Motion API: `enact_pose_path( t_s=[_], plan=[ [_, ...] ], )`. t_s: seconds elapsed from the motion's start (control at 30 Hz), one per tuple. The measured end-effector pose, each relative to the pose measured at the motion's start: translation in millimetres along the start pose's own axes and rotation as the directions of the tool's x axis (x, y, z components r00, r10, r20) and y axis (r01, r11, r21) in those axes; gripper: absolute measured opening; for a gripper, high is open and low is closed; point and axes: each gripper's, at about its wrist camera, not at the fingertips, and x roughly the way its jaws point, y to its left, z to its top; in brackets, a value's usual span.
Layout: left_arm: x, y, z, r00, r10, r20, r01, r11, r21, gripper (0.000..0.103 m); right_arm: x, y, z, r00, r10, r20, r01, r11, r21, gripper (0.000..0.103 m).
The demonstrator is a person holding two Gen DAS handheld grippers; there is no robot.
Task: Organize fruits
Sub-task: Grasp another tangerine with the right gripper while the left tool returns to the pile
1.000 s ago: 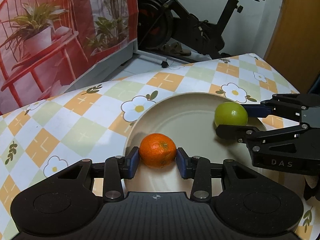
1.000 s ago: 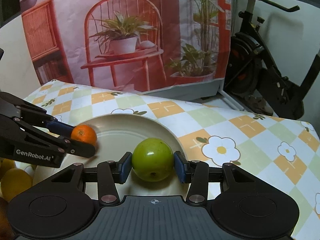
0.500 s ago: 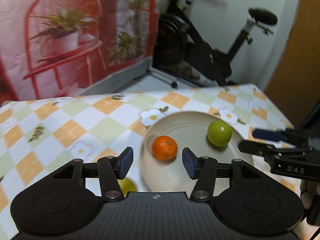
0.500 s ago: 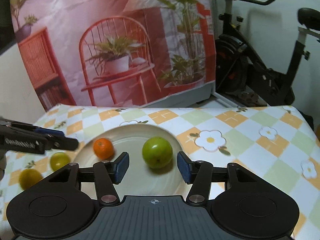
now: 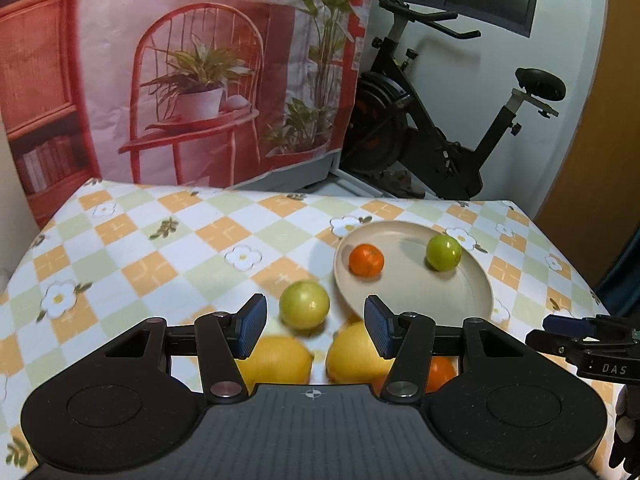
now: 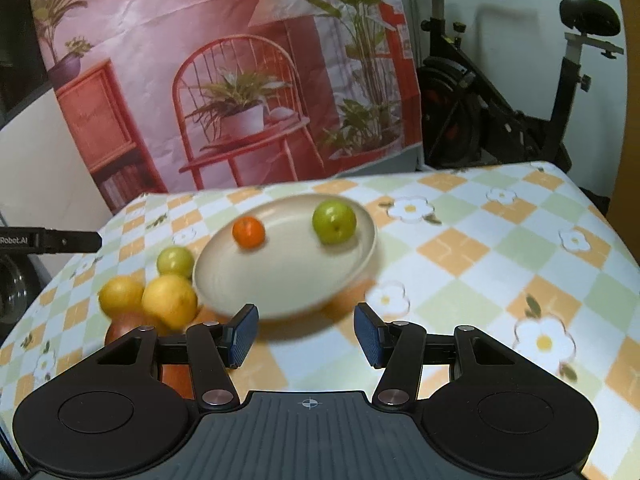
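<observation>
A round beige plate lies on the checked flowered tablecloth, right of centre in the left wrist view and just above centre in the right wrist view. It holds two fruits, well apart from each other: a small orange toward its left part and a green apple toward its far right rim; in the right wrist view the same orange and green apple sit along the plate's far side. The other fruits lie on the cloth off the plate, at its left near edge. A second green apple sits just beside the rim, seen low in the middle of the left wrist view between the blue pads of the left gripper, whose jaws stand wide apart and hold nothing. Behind those pads two yellow lemons lie side by side, the right one close to another orange fruit partly hidden by the gripper. In the right wrist view this group is at lower left: the green apple, the two lemons touching, and a reddish fruit half hidden behind the tool. The right gripper hangs over bare cloth near the plate's near rim, its jaws also spread apart and empty. A black exercise bike stands beyond the table at upper right.
</observation>
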Motion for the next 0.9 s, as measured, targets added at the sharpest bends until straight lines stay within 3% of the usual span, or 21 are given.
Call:
enact_pose_path(
  t_s=[0.4,0.9],
  plan=[
    [-9.2,7.5,-37.3,0.996,-0.043,-0.072,0.042,0.999,-0.014,0.056,-11.2,30.0,-38.6,0.99,0.012,-0.143,-0.027,0.994,-0.104,0.043],
    [-3.0,7.1,-64.3,0.986,-0.071,-0.152,0.068,0.997,-0.025,0.056,-3.9,30.4,-52.2,0.981,0.011,-0.194,-0.032,0.994,-0.107,0.038]
  ],
)
